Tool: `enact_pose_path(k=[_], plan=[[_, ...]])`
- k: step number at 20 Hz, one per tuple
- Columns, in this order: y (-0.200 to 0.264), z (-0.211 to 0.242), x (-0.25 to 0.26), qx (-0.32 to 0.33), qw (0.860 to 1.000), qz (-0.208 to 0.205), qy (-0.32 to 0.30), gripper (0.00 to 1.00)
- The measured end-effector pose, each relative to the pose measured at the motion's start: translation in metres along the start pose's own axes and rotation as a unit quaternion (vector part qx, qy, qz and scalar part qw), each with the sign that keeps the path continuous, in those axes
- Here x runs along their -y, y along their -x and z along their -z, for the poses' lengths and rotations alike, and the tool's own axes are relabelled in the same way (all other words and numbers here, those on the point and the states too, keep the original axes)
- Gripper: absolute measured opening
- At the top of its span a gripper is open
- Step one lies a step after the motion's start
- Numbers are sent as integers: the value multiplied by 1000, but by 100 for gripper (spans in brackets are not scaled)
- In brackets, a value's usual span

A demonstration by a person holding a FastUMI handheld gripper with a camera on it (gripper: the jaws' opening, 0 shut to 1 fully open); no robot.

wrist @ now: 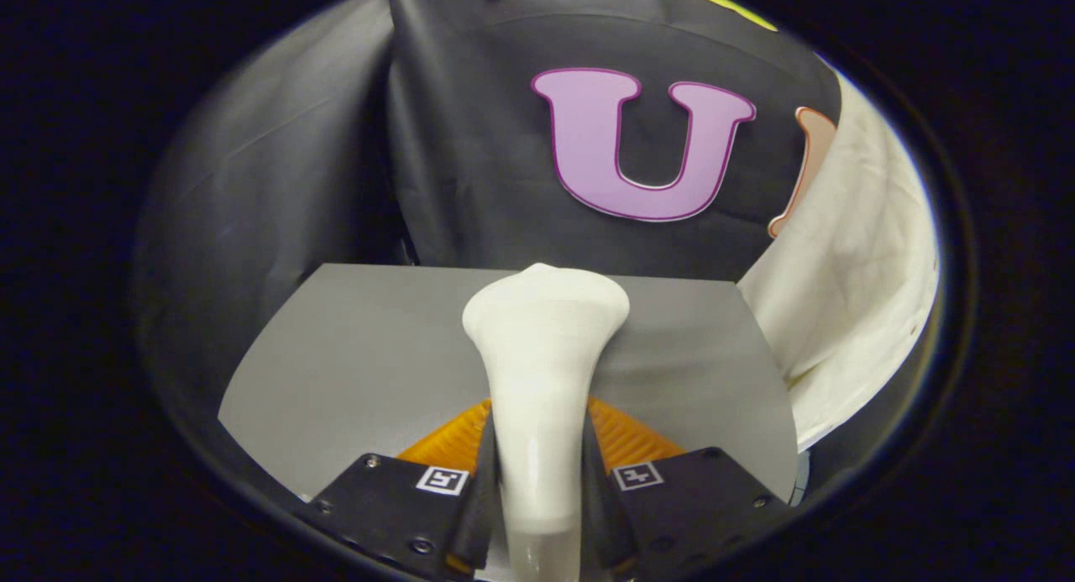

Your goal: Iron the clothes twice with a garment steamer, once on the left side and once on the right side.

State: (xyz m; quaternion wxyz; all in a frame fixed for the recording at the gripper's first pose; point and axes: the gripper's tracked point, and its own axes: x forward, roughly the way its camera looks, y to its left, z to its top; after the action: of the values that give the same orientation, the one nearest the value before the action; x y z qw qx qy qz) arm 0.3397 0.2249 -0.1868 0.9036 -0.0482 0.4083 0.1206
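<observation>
White plastic, one item: a single garment steamer [542,372] is standing upright between the two fingers of the gripper [540,448], its handle running down between them and its flared head widening just ahead of the tips. Both fingers are pressing against the handle from either side, so the tool is clamped on it. One cream garment [848,288] is hanging off to the right, beyond the fingers, its fabric showing creases; the steamer head is sitting apart from it. One grey tabletop [353,364] is lying beneath the steamer. Dark cloth walls [470,162] are closing off the booth behind.
</observation>
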Motion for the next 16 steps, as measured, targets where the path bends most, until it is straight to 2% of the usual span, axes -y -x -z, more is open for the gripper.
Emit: enact_pose_path(k=[3,8,10,13,16], plan=[[11,-12,-3,45,998,-19,-27,49],[57,-32,16,102,992,-18,-76,46],[72,-33,33,113,989,1,-100,43],[100,-37,42,135,981,-7,-142,41],[122,-32,44,134,982,-17,-129,40]])
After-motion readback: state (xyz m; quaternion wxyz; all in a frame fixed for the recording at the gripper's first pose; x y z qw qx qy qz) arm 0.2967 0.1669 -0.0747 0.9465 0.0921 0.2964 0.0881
